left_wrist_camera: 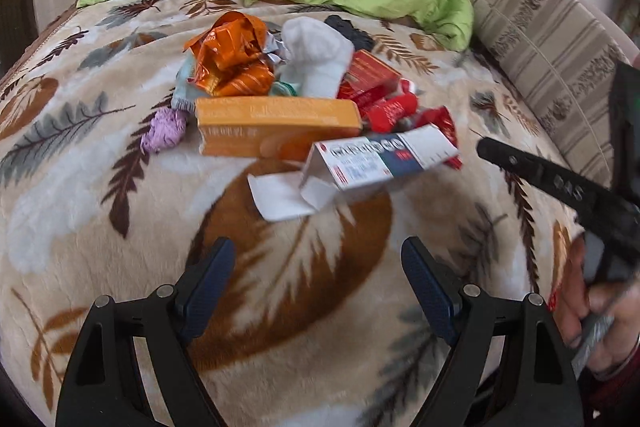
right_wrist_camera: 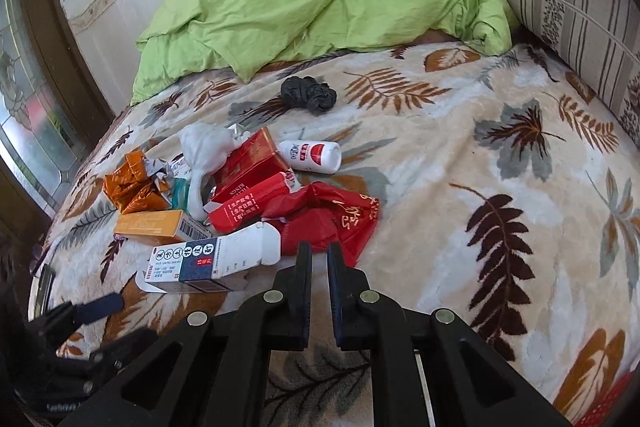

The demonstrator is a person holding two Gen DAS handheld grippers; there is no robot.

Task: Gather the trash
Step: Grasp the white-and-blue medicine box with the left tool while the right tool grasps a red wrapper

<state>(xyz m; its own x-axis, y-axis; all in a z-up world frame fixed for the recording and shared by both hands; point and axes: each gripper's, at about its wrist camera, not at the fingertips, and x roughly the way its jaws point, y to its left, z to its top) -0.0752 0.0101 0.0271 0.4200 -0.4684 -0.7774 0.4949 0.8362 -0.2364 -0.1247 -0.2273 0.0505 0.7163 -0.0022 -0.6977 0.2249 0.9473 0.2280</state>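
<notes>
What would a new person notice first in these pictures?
First, the heap of trash in the middle of the leaf-patterned blanket: an orange box, red wrappers and a white-and-blue carton in front. Behind it, against the wall, lies a crumpled green quilt.

"KINGS" on the red carton (right_wrist_camera: 244, 167); Chinese print on the white box (right_wrist_camera: 200, 263).

Each hand-held gripper is made of matte black plastic. The left hand-held gripper (left_wrist_camera: 318, 267) has dark blue ribbed pads (left_wrist_camera: 208, 283) and round silver pins at its joints. The right hand-held gripper (right_wrist_camera: 319, 263) looks the same. The person's hand (left_wrist_camera: 588, 303) has red nail polish.
</notes>
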